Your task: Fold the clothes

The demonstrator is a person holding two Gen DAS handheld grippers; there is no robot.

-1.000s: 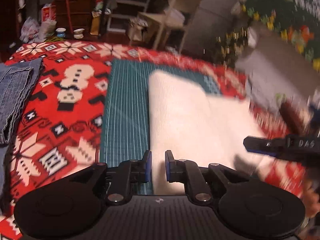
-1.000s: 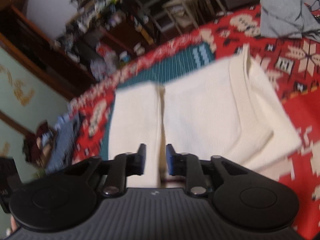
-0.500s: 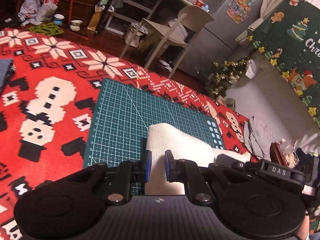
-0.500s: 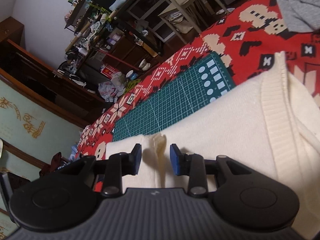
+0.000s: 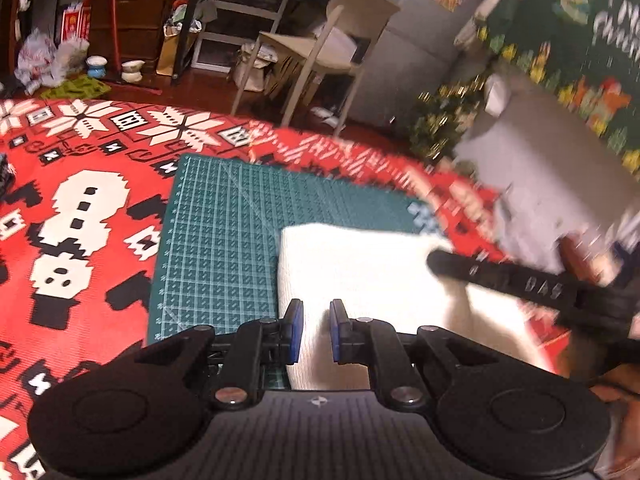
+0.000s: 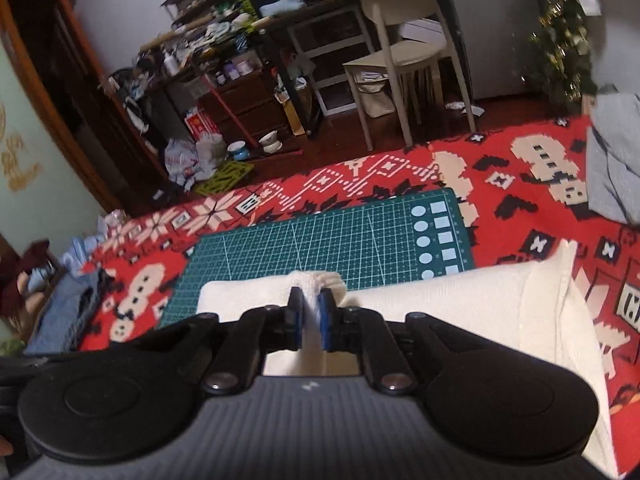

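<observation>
Right gripper [image 5: 520, 284] blurred (left view); cream garment [image 6: 460, 304] cut off.

Cream-white ribbed knit garment [image 6: 440, 304]. Dark green cutting mat [image 6: 320, 240] with pale grid lines and light blue circles and squares. Red rug [image 5: 80, 240] patterned with white snowmen, snowflakes and black motifs. Gripper pads [image 5: 295, 330] blue, bodies black.

Mat [image 6: 320, 240] far half bare, free; gray garment [image 6: 612, 168] blocks right; jeans [image 6: 64, 308] left, prob.
</observation>
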